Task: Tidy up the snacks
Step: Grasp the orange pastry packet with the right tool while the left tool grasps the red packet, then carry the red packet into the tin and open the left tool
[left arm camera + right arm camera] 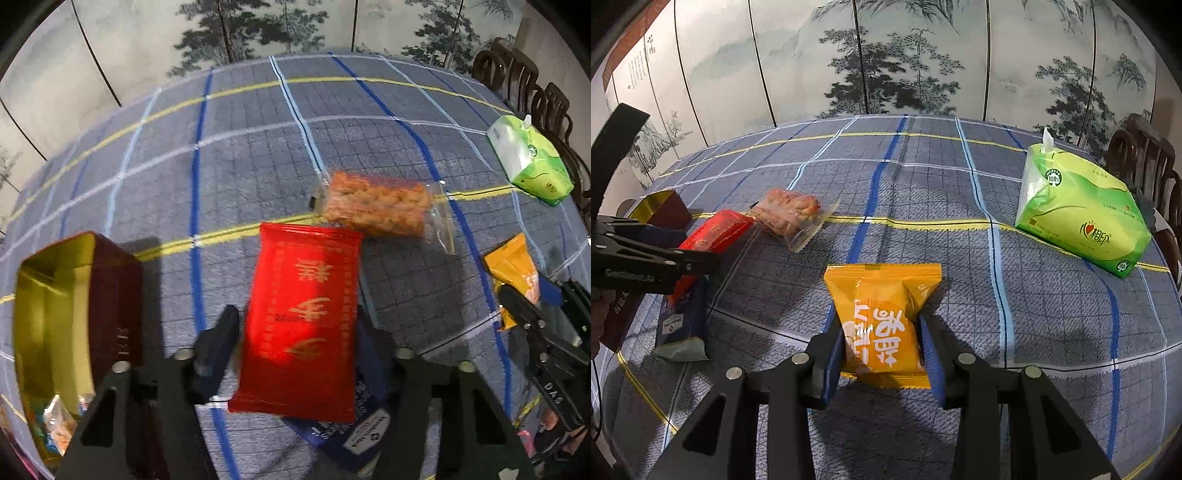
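Red packet (301,325) between left fingers (218,343) (orange packet (882,325) right)

Home dining room: checked tablecloth (923,192), carved chairs (1145,158), painted screen (886,55).

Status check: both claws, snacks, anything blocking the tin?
Left claw shut on red packet, over the blue packet. Right claw shut on orange packet. Open tin left, path looks unobstructed.
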